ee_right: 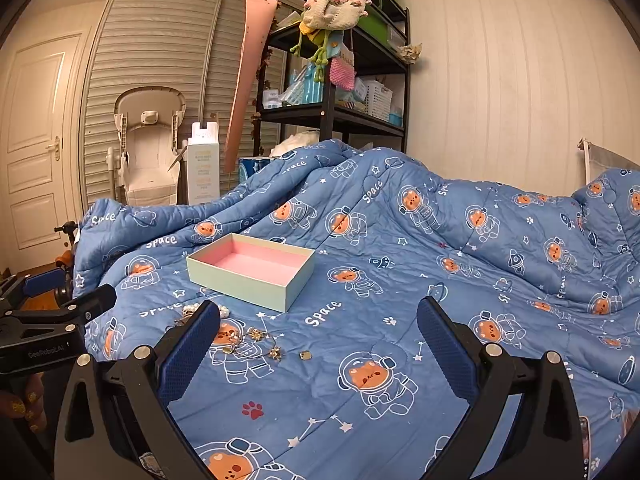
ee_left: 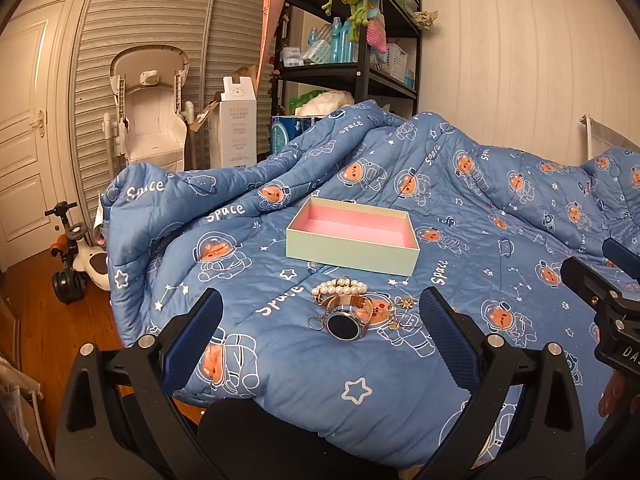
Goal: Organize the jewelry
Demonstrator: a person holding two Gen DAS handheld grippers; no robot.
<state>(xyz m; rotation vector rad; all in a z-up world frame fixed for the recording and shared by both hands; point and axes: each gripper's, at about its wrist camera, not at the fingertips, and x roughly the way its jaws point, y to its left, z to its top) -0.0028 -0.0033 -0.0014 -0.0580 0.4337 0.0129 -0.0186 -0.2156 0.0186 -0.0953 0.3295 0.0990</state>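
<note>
An open pale green box with a pink lining point(ee_left: 352, 240) point(ee_right: 252, 270) sits empty on the blue space-print quilt point(ee_left: 320, 380) point(ee_right: 360, 240). In front of it lie a pearl bracelet point(ee_left: 340, 289), a round dark-faced watch point(ee_left: 343, 325) and a thin gold chain with charms point(ee_left: 402, 312) point(ee_right: 256, 340). A small gold piece point(ee_right: 305, 355) lies apart. My left gripper point(ee_left: 320, 308) is open, its fingers either side of the watch. My right gripper point(ee_right: 318, 320) is open and empty, right of the jewelry.
A black shelf unit point(ee_left: 360, 40) with bottles and knitted toys stands behind the bed. A white baby chair point(ee_left: 150, 120), a tall carton point(ee_left: 238, 128) and a toy scooter point(ee_left: 76, 256) stand on the wooden floor at left. The quilt bunches up high behind the box.
</note>
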